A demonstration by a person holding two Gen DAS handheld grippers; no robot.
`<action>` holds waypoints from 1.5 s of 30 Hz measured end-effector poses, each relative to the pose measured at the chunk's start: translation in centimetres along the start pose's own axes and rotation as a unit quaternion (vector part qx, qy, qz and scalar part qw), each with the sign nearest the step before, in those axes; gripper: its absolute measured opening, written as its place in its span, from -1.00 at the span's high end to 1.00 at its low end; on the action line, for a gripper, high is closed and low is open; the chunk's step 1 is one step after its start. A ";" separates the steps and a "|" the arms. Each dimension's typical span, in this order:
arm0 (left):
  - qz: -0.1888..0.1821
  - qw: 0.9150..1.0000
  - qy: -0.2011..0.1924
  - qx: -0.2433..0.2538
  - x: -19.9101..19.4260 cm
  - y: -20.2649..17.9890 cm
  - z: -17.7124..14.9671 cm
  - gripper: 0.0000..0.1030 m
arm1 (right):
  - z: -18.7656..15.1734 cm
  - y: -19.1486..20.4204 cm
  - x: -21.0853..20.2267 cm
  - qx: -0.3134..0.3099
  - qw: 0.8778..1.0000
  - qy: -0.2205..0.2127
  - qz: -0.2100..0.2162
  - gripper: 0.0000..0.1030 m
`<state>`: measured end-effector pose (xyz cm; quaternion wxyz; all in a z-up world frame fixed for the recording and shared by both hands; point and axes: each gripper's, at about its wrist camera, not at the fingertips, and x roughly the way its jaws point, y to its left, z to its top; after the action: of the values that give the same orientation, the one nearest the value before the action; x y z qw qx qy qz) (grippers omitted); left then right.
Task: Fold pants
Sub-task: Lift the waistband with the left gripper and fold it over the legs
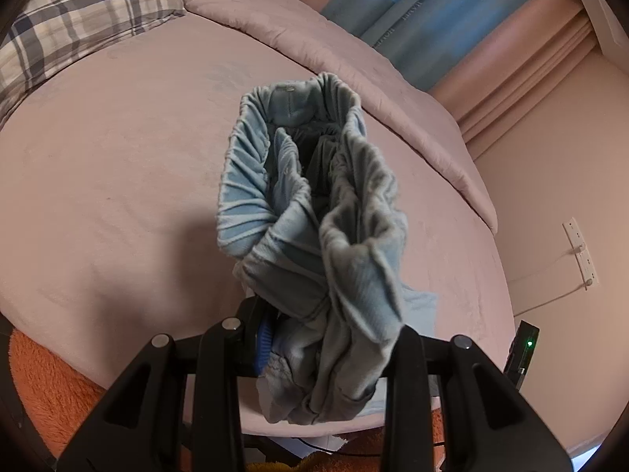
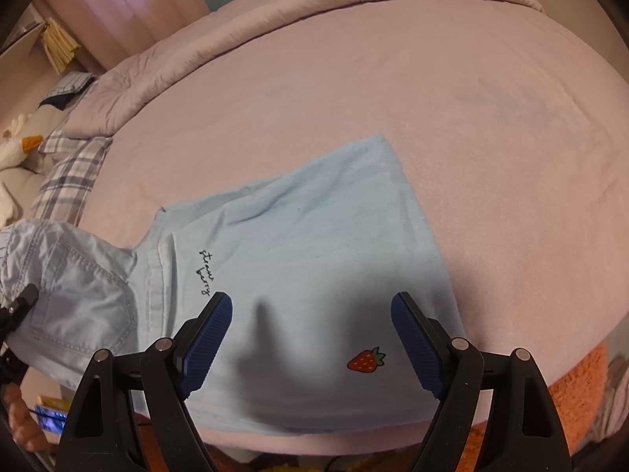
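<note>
My left gripper (image 1: 310, 338) is shut on the light blue denim pants (image 1: 310, 204), which hang bunched above the bed with the elastic waistband open toward the camera. The same pants show at the left edge of the right wrist view (image 2: 74, 287), back pocket visible. My right gripper (image 2: 310, 338) is open and empty, its blue pads (image 2: 208, 346) hovering over a folded light blue T-shirt (image 2: 306, 244) with a strawberry print (image 2: 365, 360) that lies flat on the bed.
The bed has a pink sheet (image 1: 118, 181) and a rolled pink quilt (image 1: 314, 35) along the far side. A plaid pillow (image 1: 74, 19) lies at the head. An orange fuzzy blanket (image 2: 578, 393) sits below the bed's near edge.
</note>
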<state>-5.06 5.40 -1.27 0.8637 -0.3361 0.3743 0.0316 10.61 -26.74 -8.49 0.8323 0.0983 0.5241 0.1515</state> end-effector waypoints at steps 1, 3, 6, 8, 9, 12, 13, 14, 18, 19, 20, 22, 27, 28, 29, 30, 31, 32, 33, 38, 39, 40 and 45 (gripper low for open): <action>-0.002 1.000 0.001 0.002 0.1 -0.1 0.0 0.39 | 0.0 0.0 0.1 0.000 1.000 0.000 0.001 -0.61; -0.005 1.000 0.004 0.004 0.3 -0.4 0.0 0.39 | 0.0 0.0 0.1 -0.001 1.000 0.001 0.001 -0.61; -0.010 1.000 0.008 0.009 0.5 -0.6 0.1 0.39 | -0.1 -0.1 0.2 -0.002 1.000 0.004 -0.001 -0.61; -0.011 1.000 0.010 0.012 0.7 -0.7 0.1 0.39 | 0.0 -0.2 0.2 0.000 1.000 0.004 0.000 -0.61; -0.012 1.000 0.011 0.013 0.7 -0.8 0.1 0.39 | -0.1 -0.3 0.2 0.002 1.000 0.004 -0.001 -0.61; -0.015 1.000 0.014 0.017 0.9 -1.0 0.1 0.39 | -0.1 -0.5 0.1 0.006 1.000 0.003 -0.002 -0.61; -0.016 1.000 0.015 0.018 1.0 -1.1 0.1 0.39 | -0.1 -0.4 0.1 0.007 1.000 0.003 -0.002 -0.61; -0.017 1.000 0.017 0.020 1.1 -1.2 0.1 0.39 | -0.2 -0.3 0.1 0.008 1.000 0.003 -0.002 -0.61; -0.020 0.999 0.021 0.025 1.4 -1.3 0.3 0.39 | -0.3 -0.3 0.0 0.010 1.000 0.003 -0.003 -0.61; -0.021 0.999 0.022 0.026 1.5 -1.3 0.3 0.39 | -0.3 -0.4 0.0 0.011 1.000 0.003 -0.003 -0.61; -0.022 0.999 0.023 0.027 1.5 -1.4 0.2 0.39 | -0.2 -0.4 0.0 0.011 1.000 0.003 -0.003 -0.61; -0.023 0.999 0.026 0.027 1.7 -1.6 0.2 0.39 | -0.2 -0.4 0.0 0.012 1.000 0.002 -0.004 -0.61; -0.028 0.999 0.032 0.029 2.0 -1.6 0.3 0.39 | -0.4 -0.5 -0.1 0.012 1.000 0.002 -0.004 -0.61; -0.029 0.999 0.033 0.029 2.1 -1.6 0.3 0.39 | -0.4 -0.5 -0.1 0.012 1.000 0.002 -0.005 -0.61; -0.030 0.999 0.034 0.029 2.2 -1.7 0.3 0.39 | -0.4 -0.6 -0.1 0.013 1.000 0.002 -0.006 -0.61; -0.032 0.998 0.036 0.030 2.3 -1.6 0.3 0.39 | -0.4 -0.6 -0.1 0.014 1.000 0.002 -0.006 -0.61; -0.033 0.998 0.037 0.030 2.4 -1.6 0.4 0.39 | -0.4 -0.7 -0.2 0.015 1.000 0.002 -0.006 -0.61; -0.035 0.998 0.040 0.030 2.5 -1.6 0.4 0.39 | -0.4 -0.7 -0.2 0.016 1.000 0.002 -0.006 -0.61; -0.036 0.998 0.041 0.030 2.6 -1.7 0.4 0.39 | -0.4 -0.8 -0.3 0.017 1.000 0.001 -0.007 -0.61; -0.038 0.998 0.049 0.034 3.3 -2.1 0.5 0.39 | -0.5 -1.0 -0.6 0.020 1.000 -0.004 -0.009 -0.61; -0.039 0.997 0.050 0.034 3.5 -2.2 0.7 0.39 | -0.5 -1.0 -0.6 0.020 1.000 -0.004 -0.010 -0.61; -0.039 0.997 0.051 0.034 3.6 -2.2 0.7 0.39 | -0.5 -1.1 -0.6 0.021 1.000 -0.005 -0.012 -0.61; -0.041 0.997 0.060 0.037 4.5 -2.4 1.2 0.39 | -0.6 -1.5 -0.9 0.028 0.999 -0.008 -0.014 -0.61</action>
<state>-0.33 3.42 -2.32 0.8520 -0.3203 0.4124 -0.0383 9.98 -28.48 -8.50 0.8356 0.1156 0.5224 0.1247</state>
